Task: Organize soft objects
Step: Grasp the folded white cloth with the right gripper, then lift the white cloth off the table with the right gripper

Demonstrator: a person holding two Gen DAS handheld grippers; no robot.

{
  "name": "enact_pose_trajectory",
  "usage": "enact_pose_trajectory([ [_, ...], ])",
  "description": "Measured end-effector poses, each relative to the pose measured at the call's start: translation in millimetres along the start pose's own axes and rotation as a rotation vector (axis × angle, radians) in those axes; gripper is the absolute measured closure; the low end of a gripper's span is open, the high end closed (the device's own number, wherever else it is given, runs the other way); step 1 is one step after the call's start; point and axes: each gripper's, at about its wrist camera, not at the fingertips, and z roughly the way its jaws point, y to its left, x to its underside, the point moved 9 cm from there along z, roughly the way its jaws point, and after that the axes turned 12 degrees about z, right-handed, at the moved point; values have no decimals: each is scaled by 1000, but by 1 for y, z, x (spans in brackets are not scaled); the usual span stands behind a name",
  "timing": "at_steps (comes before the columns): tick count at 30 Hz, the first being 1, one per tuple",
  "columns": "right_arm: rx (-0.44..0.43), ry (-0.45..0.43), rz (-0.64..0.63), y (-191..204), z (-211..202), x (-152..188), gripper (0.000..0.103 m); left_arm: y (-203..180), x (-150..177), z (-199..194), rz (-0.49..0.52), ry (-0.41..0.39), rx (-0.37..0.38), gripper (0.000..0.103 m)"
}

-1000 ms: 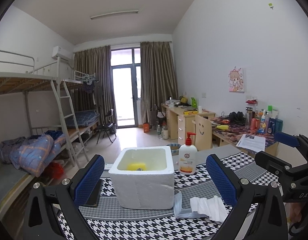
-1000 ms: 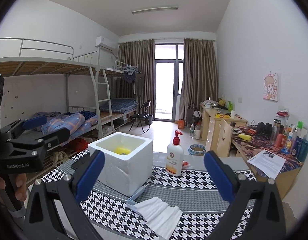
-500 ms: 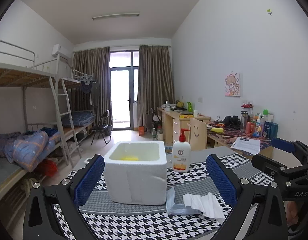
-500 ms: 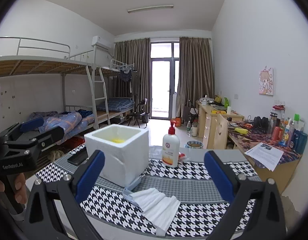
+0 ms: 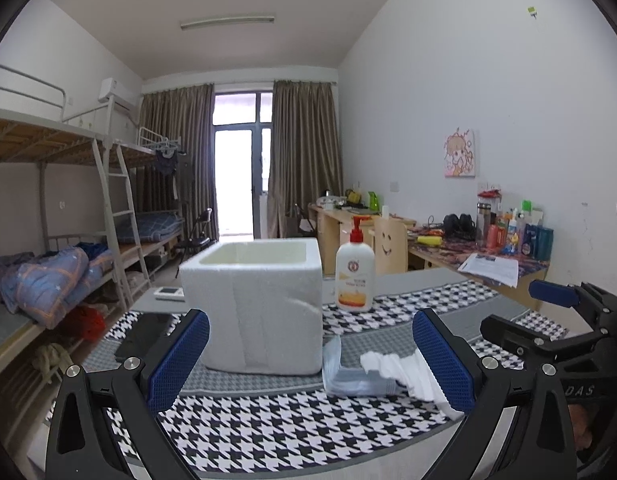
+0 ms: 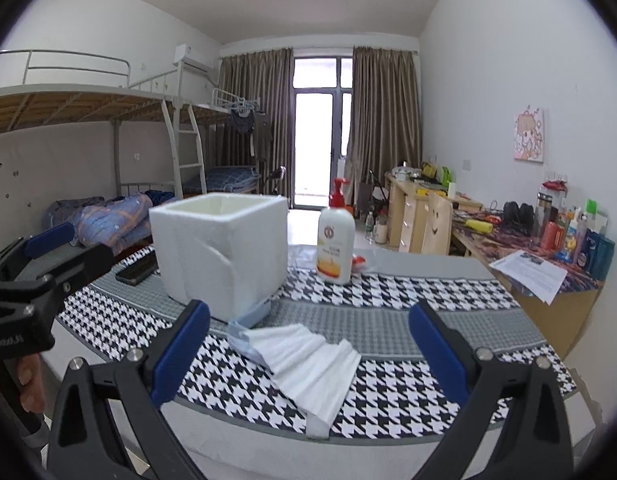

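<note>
A white foam box [image 5: 260,304] [image 6: 220,248] stands on the houndstooth tablecloth [image 5: 288,428] [image 6: 408,292]. To its right lies a soft tissue pack [image 5: 356,372] [image 6: 248,326] with white tissues [image 5: 404,372] [image 6: 308,360] fanned out of it. My left gripper [image 5: 310,364] is open and low in front of the box, nothing between its blue pads. My right gripper [image 6: 308,356] is open, hovering over the tissues without touching them. From this low angle the box's inside is hidden.
A lotion pump bottle [image 5: 354,272] [image 6: 335,240] stands behind the tissues. A dark phone [image 5: 144,336] [image 6: 137,270] lies left of the box, a small white remote [image 5: 169,292] behind it. Bunk beds [image 5: 68,240] run along the left, cluttered desks [image 6: 528,248] along the right.
Both grippers have dropped lower toward the table, so the box now hides its contents. The right gripper has come closer over the tissues. Both stay open.
</note>
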Motion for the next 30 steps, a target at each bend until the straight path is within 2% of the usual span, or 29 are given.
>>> enact_pose_trajectory([
  [15,22,190,11,-13,52,48,3,-5,35,33,-27,74,15,1],
  [19,30,238,18,-17,64,57,11,-4,38,40,-33,93,24,1],
  [23,35,321,38,-21,78,71,26,-5,39,48,-39,108,39,1],
  [30,41,381,38,-24,91,77,31,-13,50,71,-46,182,95,1],
])
